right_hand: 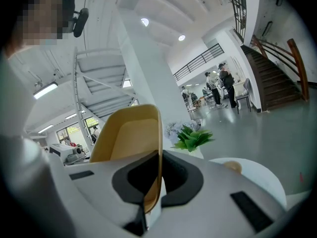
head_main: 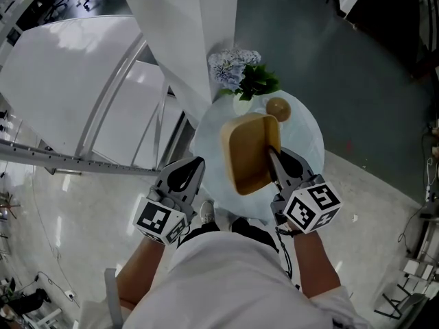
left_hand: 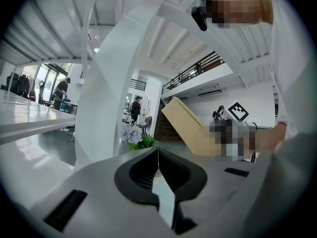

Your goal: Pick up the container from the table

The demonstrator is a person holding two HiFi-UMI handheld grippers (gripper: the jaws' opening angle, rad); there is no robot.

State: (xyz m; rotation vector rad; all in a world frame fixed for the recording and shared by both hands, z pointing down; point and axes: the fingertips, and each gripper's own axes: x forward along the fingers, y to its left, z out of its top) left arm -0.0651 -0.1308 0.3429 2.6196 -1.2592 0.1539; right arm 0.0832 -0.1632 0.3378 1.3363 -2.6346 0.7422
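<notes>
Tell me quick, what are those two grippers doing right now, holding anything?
Left gripper: jaws closed, empty.
Right gripper: jaws closed on the tan container wall.

At frame centre the container [head_main: 248, 153] lies over the round table [head_main: 309, 139], flowers [head_main: 236, 70] at the table's upper edge, a small round object [head_main: 278, 108] on it between them.

The tan rectangular container [head_main: 248, 157] looks like smooth, matt plastic. The round white table [head_main: 312, 137] has a smooth, faintly glossy top. The right gripper [right_hand: 159, 157] has a matt pale-grey plastic shell and black ribbed pads [right_hand: 182, 181].
</notes>
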